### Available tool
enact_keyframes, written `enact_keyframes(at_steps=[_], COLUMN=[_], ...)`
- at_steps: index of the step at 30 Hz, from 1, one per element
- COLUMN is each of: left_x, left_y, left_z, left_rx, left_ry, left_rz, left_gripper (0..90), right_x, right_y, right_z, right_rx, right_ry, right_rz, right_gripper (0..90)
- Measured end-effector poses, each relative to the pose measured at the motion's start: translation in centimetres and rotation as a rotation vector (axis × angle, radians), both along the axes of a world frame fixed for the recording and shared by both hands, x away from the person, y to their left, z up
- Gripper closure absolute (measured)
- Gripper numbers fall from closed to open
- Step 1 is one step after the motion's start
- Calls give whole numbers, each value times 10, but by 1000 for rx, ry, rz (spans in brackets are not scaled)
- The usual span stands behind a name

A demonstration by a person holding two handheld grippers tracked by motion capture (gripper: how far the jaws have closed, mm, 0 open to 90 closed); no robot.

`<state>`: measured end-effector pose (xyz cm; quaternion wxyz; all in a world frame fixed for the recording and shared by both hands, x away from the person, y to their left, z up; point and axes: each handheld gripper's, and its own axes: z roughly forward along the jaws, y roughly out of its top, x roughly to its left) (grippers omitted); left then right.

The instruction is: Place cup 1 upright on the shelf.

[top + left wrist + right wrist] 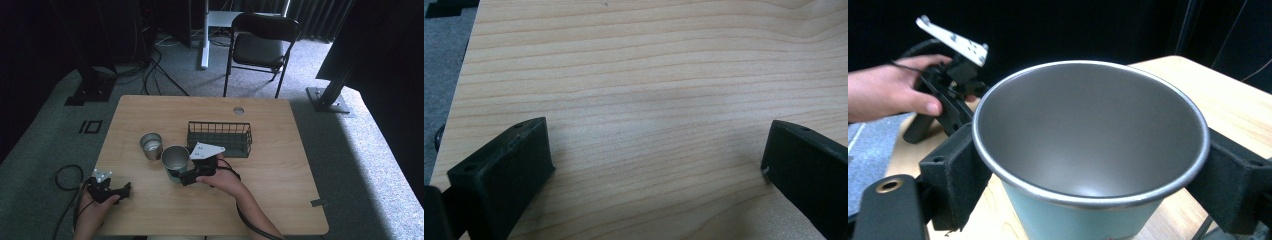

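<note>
The lower body of the cup (1088, 150) is cut off at the bottom of the right gripper view, so its base can't be made out, and from the high view the right gripper (181, 176) partly covers the cup's near side. What does show: a metal cup with a bright rolled rim, a dull grey inside, and a pale blue-green outer wall, and it's empty. The right gripper is clamped on it, one black jaw pressed to each side just under the rim. The cup sits near the middle of the wooden table (280, 200), just in front of the wire basket (219, 138), whose contents are hard to tell through the dark mesh. Beside it to the left stands a smaller steel cup (151, 145), inside too small to read. Over at the table's near left corner, the left gripper (656, 165) hangs with jaws spread wide over bare wood, gripping nothing.
</note>
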<state>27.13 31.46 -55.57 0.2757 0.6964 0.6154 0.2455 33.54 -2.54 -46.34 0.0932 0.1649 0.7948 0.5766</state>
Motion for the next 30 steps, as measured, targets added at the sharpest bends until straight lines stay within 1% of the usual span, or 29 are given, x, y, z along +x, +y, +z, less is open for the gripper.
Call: enact_keyframes(at_steps=[1, 4, 6, 7, 8, 10, 12, 13, 14, 18, 23, 24, 25, 27, 29, 30], left_x=[0, 0, 0, 0, 0, 0, 0, 0, 0, 0, 0, 0, 0, 0, 0, 0], left_y=[0, 0, 0, 0, 0, 0, 0, 0, 0, 0, 0, 0, 0, 0, 0, 0], left_z=[0, 0, 0, 0, 0, 0, 0, 0, 0, 0, 0, 0, 0, 0, 0, 0], left_rx=[0, 0, 0, 0, 0, 0, 0, 0, 0, 0, 0, -1, -1, 0, 0, 0], left_ry=[0, 0, 0, 1, 1, 1, 0, 1, 0, 1, 0, -1, -1, 0, 0, 0], left_rz=[0, 0, 0, 0, 0, 0, 0, 0, 0, 0, 0, 0, 0, 0, 0, 0], left_gripper=[4, 4, 4, 4, 4, 4, 4, 4, 4, 4, 4, 4, 4, 4, 4, 4], right_x=[0, 1, 2, 3, 3, 3, 3, 4, 4, 10, 19, 21, 22, 25, 28, 30], right_y=[0, -2, -3, -4, -5, -6, -6, -8, -9, -16, -30, -33, -35, -40, -45, -48], right_z=[0, 9, 12, 18, 20, 25, 27, 31, 33, 43, 52, 54, 55, 58, 60, 62], right_rx=[0, 5, 4, 15, 22, 41, 42, 52, 56, 86, 90, 99, 99, 81, 77, 74], right_ry=[0, -8, -9, -12, -12, -22, -31, -38, -42, -35, -56, -57, -66, -105, -112, -123], right_rz=[0, -5, -5, -11, -14, -36, -42, -66, -78, -147, -253, -277, -300, -345, -370, -394], right_gripper=[121, 121, 121, 122, 121, 122, 122, 122, 122, 122, 122, 122, 122, 122, 122, 122])
